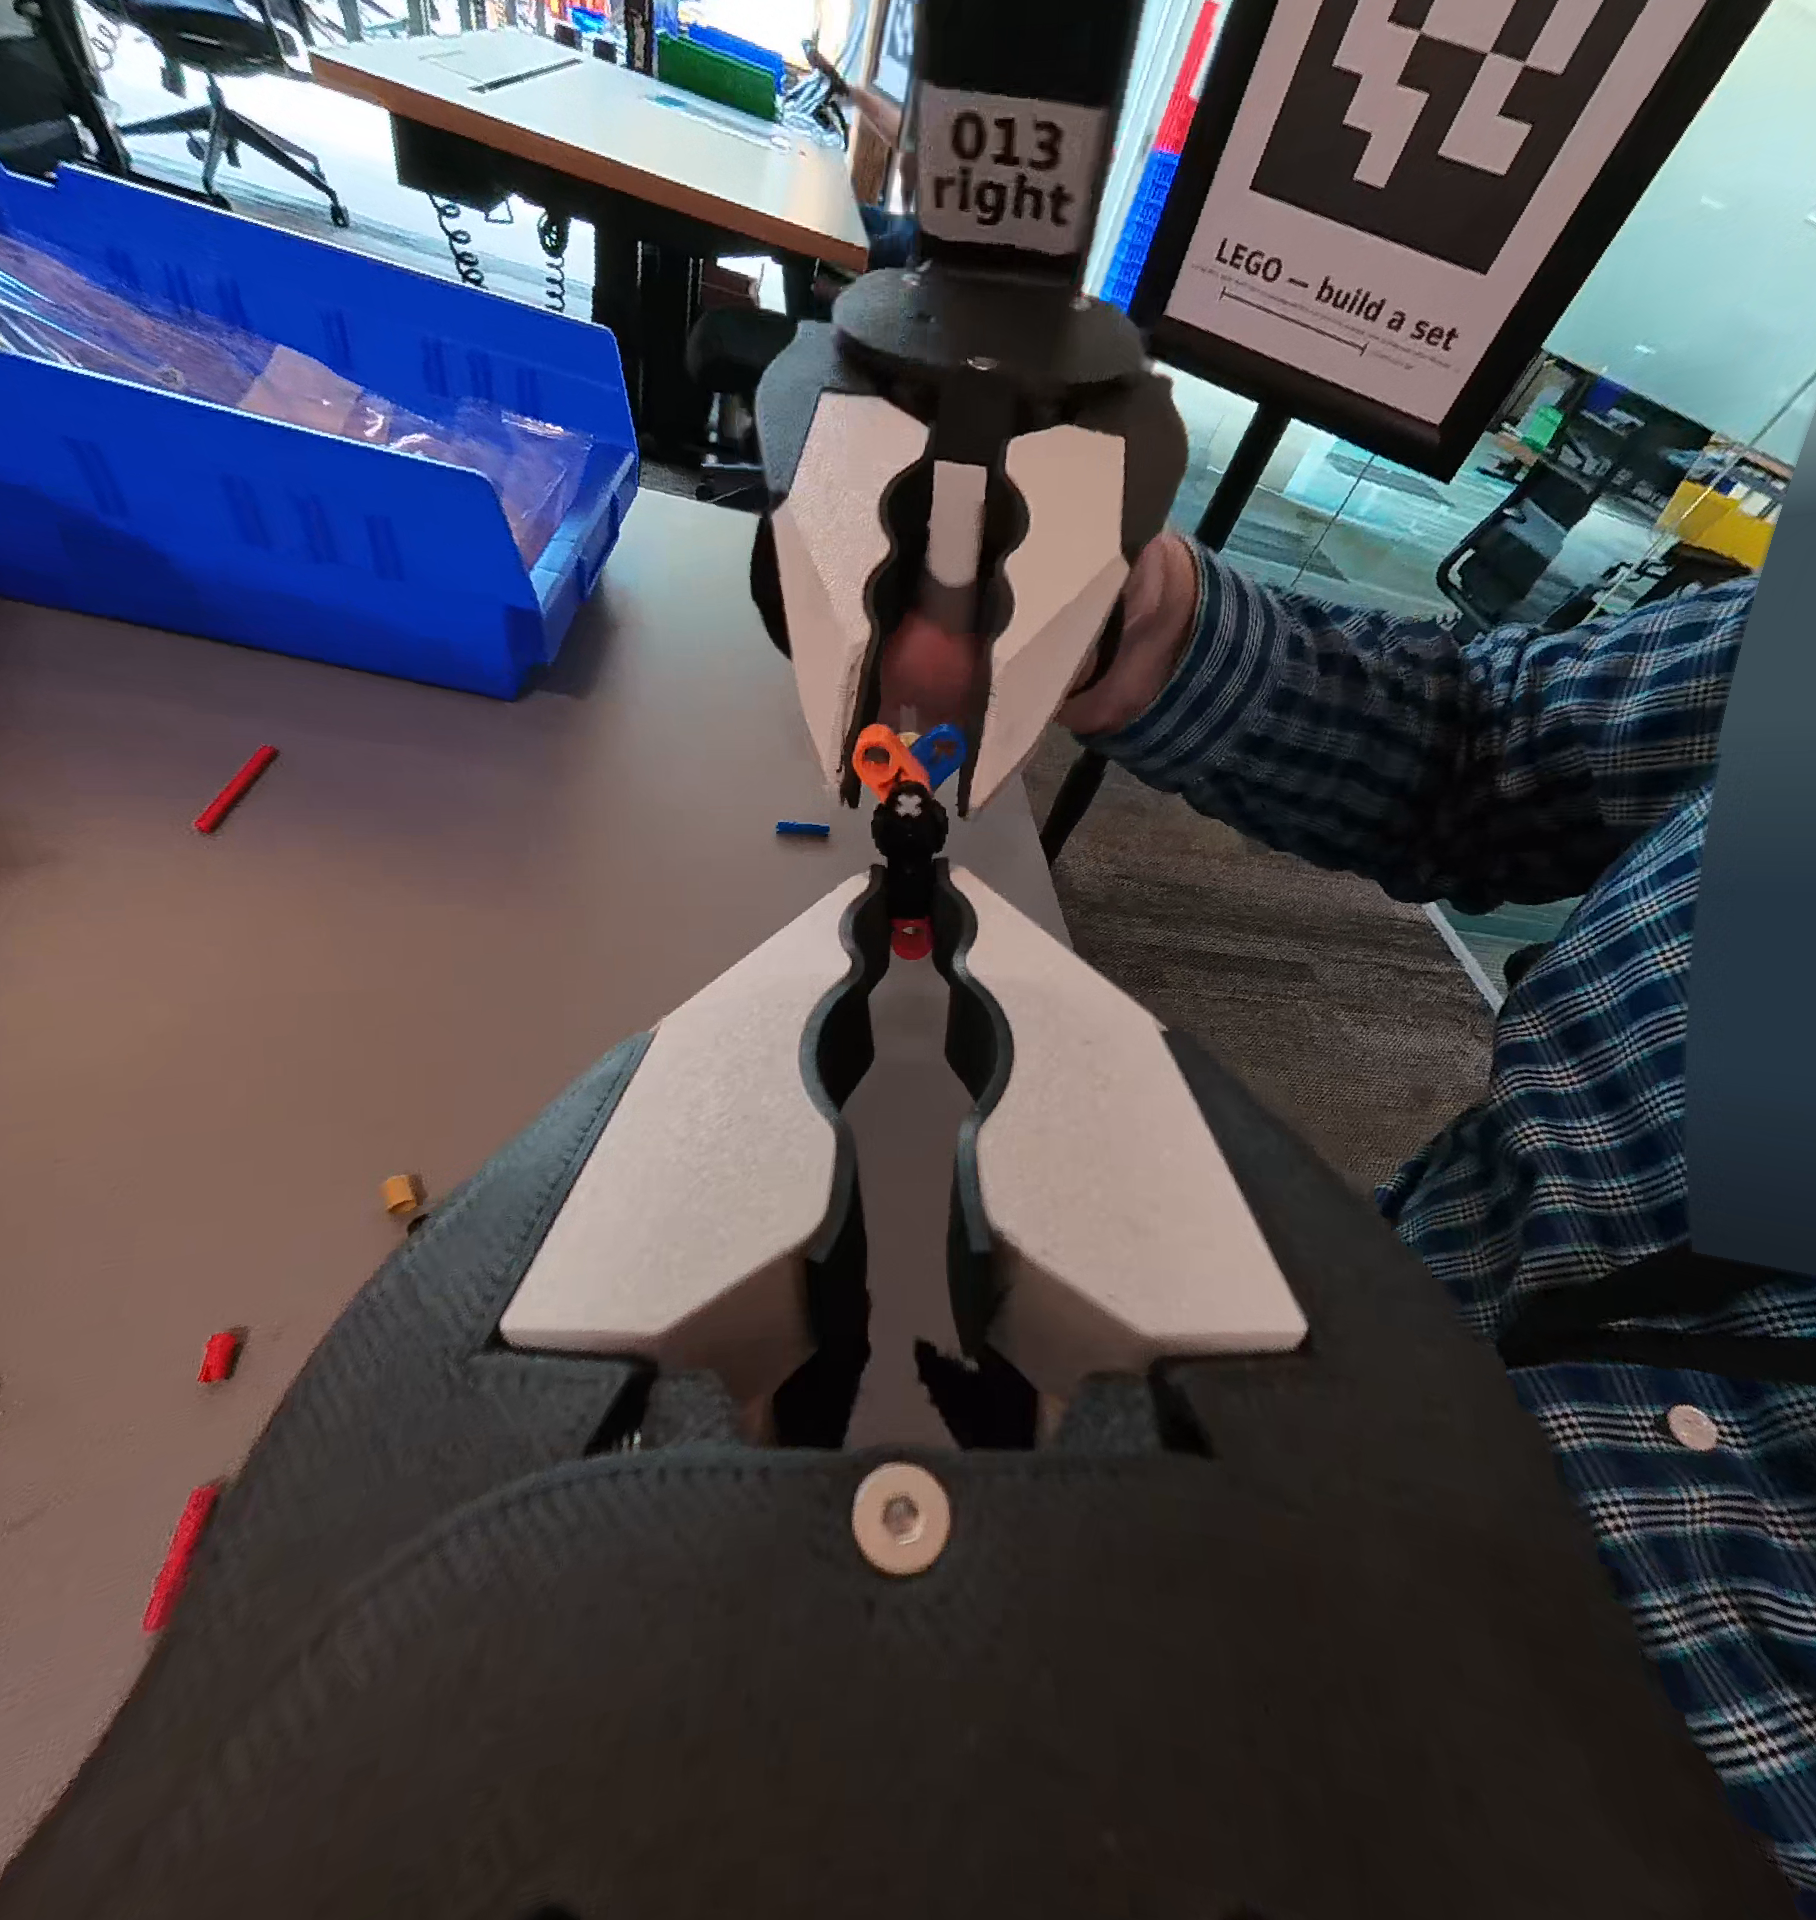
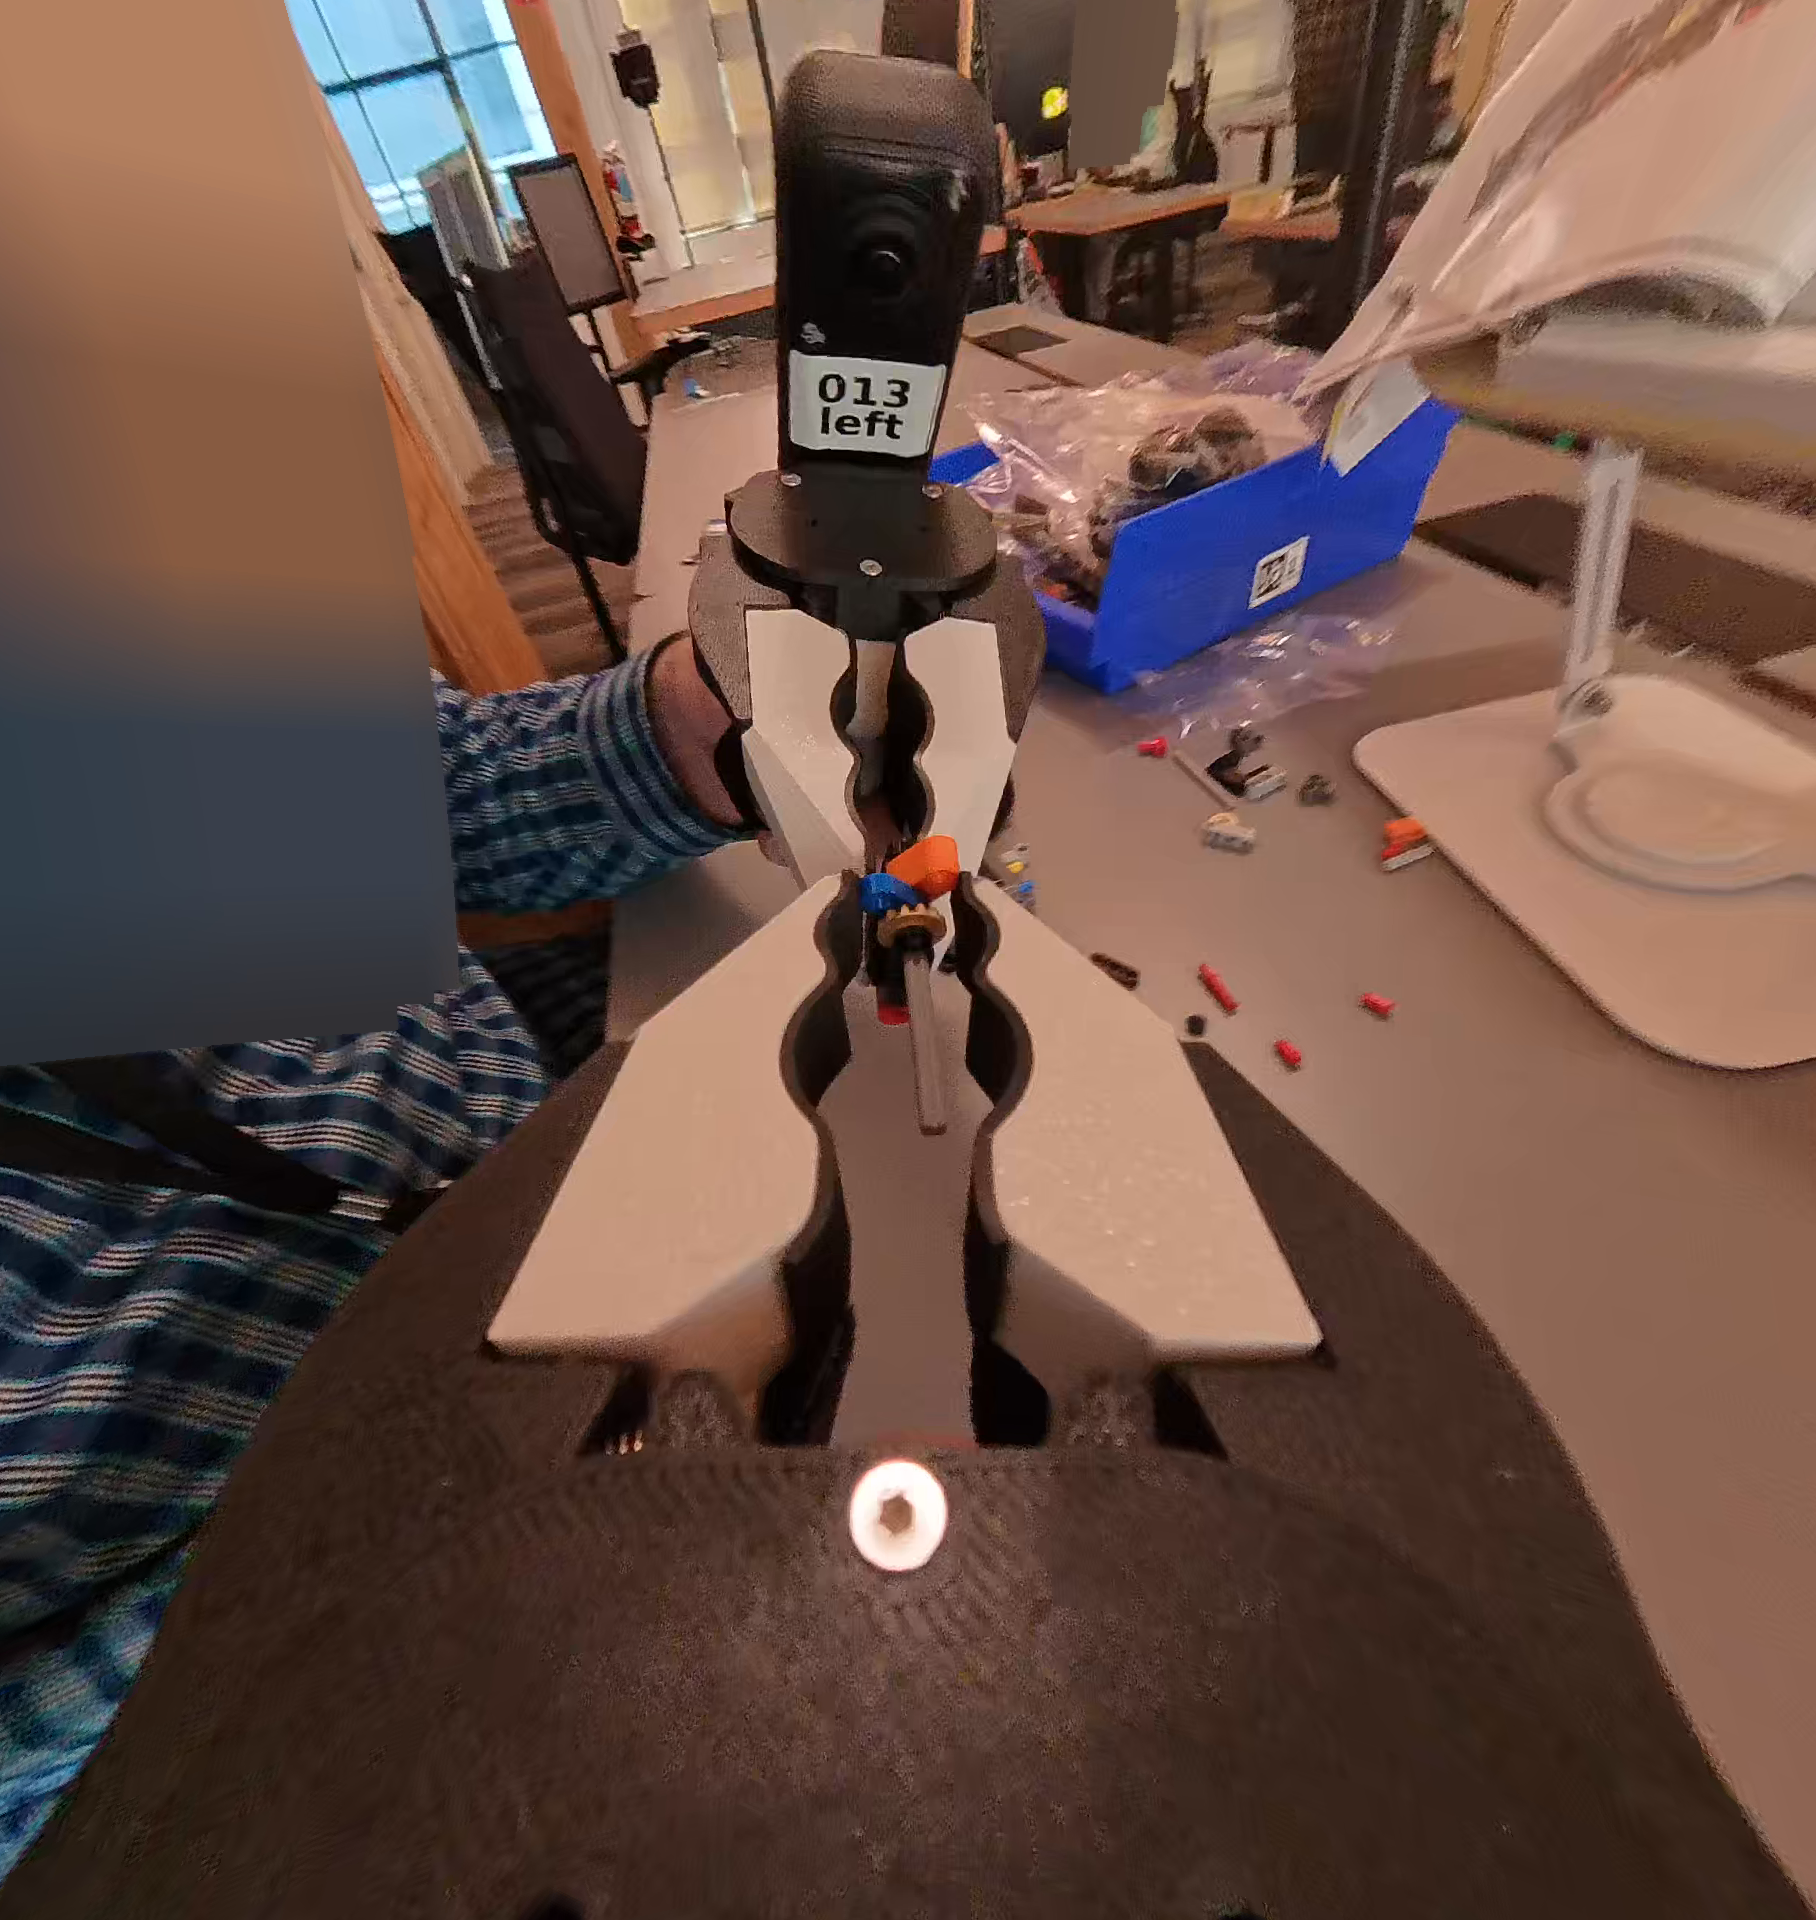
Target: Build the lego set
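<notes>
Grey office table [image 1: 384, 987], desks and chairs behind.

- Black pin piece [image 1: 909, 831], cross-shaped end facing forward: pinched at the tips of left gripper [image 1: 909, 883], claw closed on it; small red piece [image 1: 911, 938] just behind, between the same fingers. Held above the table's edge.
- Orange piece [image 1: 880, 758] and blue piece [image 1: 937, 750], joined with a tan gear [image 2: 906, 923] on a grey axle [image 2: 925, 1049]: clamped at the tips of right gripper [image 2: 904, 904], claw closed on the cluster. Tip to tip with the black pin piece, touching or nearly so; cannot tell which.
- Hand [image 1: 1143, 634] in a blue plaid sleeve [image 1: 1403, 748] behind right gripper.
- Loose red pieces [image 1: 236, 788] scattered on the table; small blue pin [image 1: 802, 828] near the grippers; tan piece [image 1: 402, 1192] beside left gripper.
- Blue bin [image 1: 260, 436] with clear plastic bags, far left.
- Framed sign [image 1: 1403, 208] on a stand, rear right.
- White stand base [image 2: 1610, 883] and open booklet [image 2: 1610, 187], right side.
</notes>
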The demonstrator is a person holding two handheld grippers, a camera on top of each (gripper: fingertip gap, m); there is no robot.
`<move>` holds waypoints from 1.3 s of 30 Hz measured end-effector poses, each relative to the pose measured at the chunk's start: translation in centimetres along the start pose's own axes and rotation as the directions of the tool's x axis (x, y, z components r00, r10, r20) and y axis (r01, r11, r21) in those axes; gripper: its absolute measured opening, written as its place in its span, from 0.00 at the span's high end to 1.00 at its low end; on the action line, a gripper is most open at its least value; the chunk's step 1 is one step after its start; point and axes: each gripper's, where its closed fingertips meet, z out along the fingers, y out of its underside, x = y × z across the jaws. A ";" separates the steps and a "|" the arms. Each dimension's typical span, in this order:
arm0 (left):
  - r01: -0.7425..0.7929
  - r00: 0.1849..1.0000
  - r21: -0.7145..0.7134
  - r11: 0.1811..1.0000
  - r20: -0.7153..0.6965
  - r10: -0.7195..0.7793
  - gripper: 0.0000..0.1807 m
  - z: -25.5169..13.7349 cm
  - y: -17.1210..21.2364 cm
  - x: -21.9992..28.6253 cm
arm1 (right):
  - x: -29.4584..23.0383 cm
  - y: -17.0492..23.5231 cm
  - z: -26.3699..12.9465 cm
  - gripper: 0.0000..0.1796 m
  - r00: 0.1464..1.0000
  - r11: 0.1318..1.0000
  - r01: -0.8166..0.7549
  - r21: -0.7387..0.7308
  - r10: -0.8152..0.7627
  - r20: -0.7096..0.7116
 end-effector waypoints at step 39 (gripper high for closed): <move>0.026 0.996 0.013 1.000 -0.083 -0.025 0.97 0.6 -0.3 0.5 | -0.1 -0.5 -0.6 0.97 0.993 0.967 0.091 -0.239 -0.106 -0.052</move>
